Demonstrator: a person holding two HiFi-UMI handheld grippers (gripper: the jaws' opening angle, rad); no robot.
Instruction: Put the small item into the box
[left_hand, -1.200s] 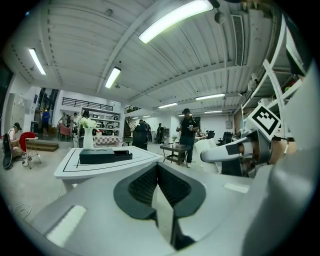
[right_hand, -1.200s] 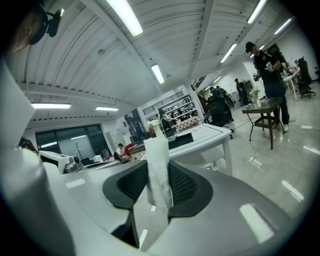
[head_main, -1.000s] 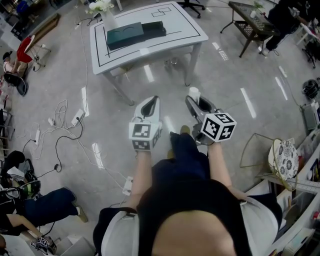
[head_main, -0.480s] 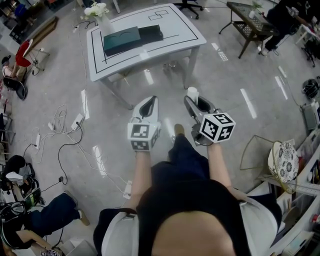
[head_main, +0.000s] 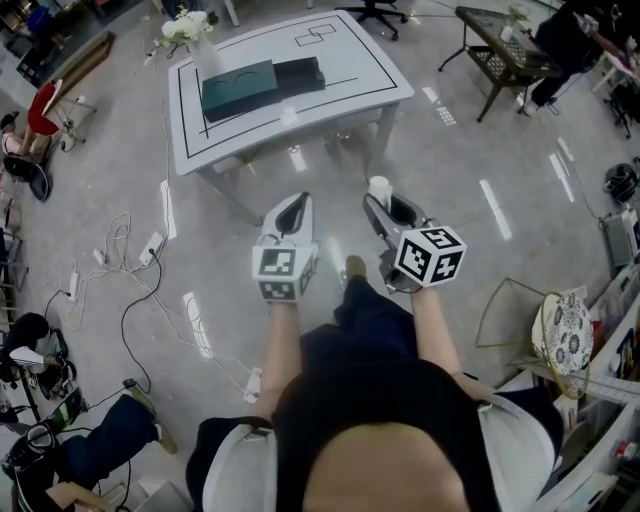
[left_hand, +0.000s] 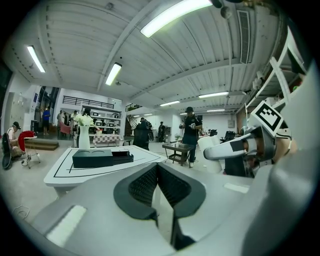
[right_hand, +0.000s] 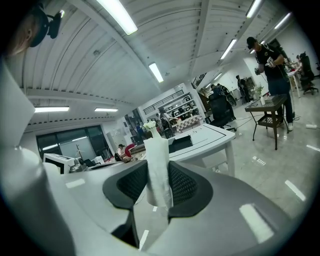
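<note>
One white table (head_main: 350, 60) is being faced, well ahead | dark green box (head_main: 240, 88) is being borne on it | left gripper (left_hand: 157, 182) is being held closed, empty | right gripper (right_hand: 159, 182) is being kept clamped on small white roll (right_hand: 159, 150), upright, well apart from box | risk: soft roll being crushed, or being shaken loose by jolts.

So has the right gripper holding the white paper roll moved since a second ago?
Yes. The right gripper, shut on the white paper roll, has come slightly nearer the white table ahead.
</note>
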